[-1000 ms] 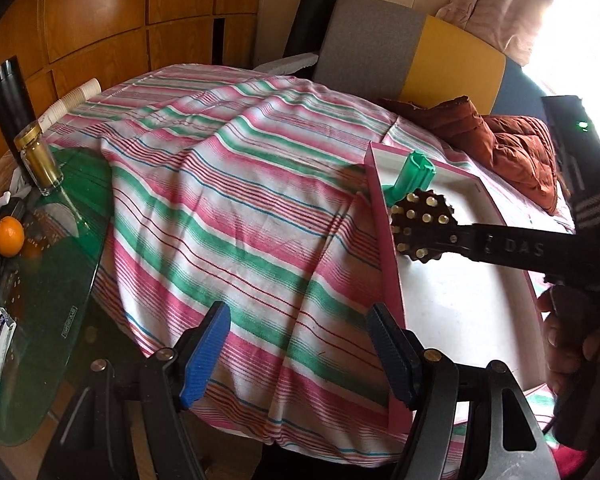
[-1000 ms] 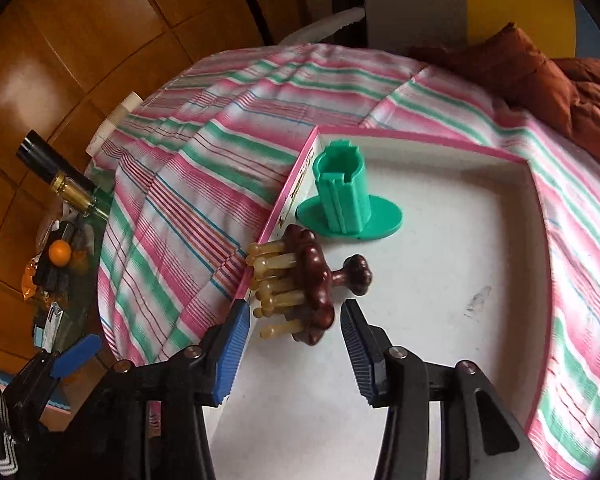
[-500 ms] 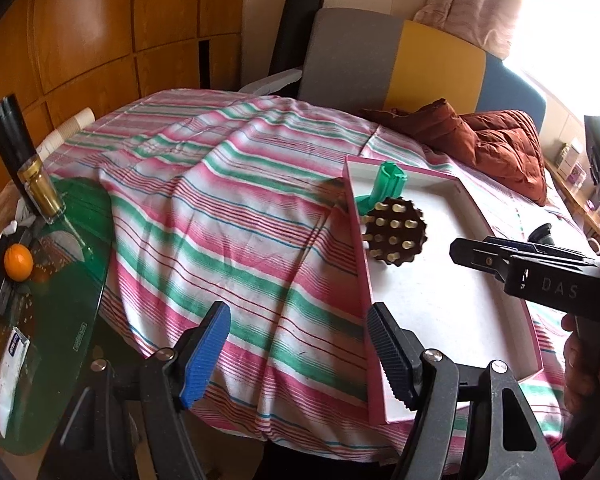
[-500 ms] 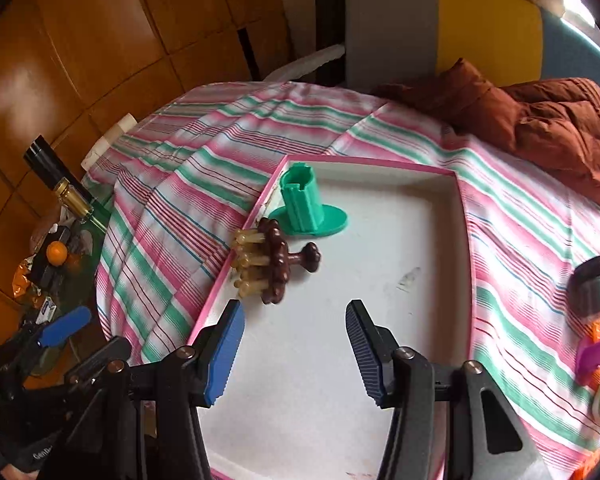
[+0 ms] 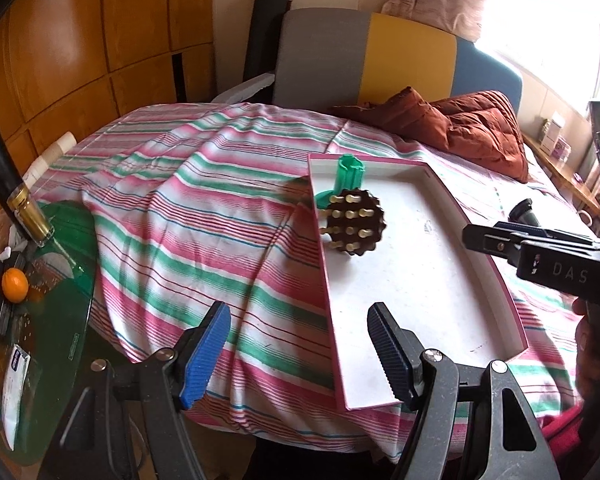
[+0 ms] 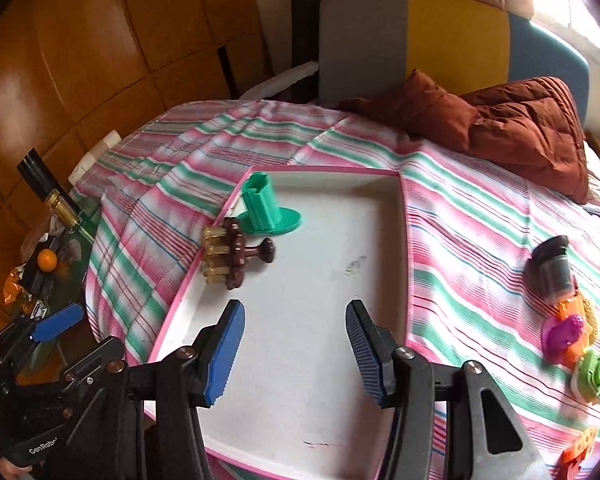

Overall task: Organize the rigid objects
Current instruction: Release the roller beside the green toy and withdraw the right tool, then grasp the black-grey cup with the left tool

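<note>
The right gripper point(image 6: 294, 350) has drawn back and up from the brown round massage brush with pale pegs point(image 6: 230, 254), which a second ago sat right between its blue pads; now the jaws stand apart with nothing between them, above bare white tray floor. The left gripper point(image 5: 298, 354) has also pulled away, its jaws apart and empty over the striped pink, green and white cloth point(image 5: 180, 220) beside the pink-rimmed white tray point(image 6: 404, 240). The brush lies on its side in the tray against the left rim, just beside the green plastic flanged tube point(image 6: 266, 210). That placement looks finished. The next candidates are probably the loose pieces on the cloth to the right: a dark cylindrical cup point(image 6: 552, 266) and the colourful plastic toys point(image 6: 572, 332).
</note>
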`<action>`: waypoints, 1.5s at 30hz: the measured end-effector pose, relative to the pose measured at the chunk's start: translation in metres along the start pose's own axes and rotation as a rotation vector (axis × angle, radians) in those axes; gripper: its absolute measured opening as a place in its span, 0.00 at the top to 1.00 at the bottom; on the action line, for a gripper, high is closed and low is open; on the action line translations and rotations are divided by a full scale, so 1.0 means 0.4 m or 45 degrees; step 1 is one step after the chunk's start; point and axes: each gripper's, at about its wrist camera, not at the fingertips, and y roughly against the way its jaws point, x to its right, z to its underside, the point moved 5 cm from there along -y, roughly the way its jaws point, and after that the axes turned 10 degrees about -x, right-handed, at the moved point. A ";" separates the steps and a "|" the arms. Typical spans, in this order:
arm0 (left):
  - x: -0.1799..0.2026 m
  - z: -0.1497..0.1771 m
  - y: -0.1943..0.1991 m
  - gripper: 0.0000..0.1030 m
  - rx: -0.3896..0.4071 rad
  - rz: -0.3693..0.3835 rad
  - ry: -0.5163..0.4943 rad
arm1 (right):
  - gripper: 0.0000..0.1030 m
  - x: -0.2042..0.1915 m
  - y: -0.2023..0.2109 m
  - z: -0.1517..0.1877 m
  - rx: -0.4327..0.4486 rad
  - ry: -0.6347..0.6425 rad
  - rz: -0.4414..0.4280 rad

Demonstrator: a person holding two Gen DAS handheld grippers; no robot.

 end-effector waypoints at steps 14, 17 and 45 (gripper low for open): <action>0.081 -0.002 0.000 0.30 -0.012 0.019 -0.108 | 0.48 0.239 0.085 0.062 0.022 -0.191 0.150; 0.102 -0.004 -0.002 0.30 -0.016 0.023 -0.130 | 0.48 0.302 0.109 0.075 0.029 -0.242 0.192; 0.381 -0.082 -0.042 0.30 -0.041 0.076 -0.419 | 0.48 0.786 0.194 0.215 0.138 -0.930 0.323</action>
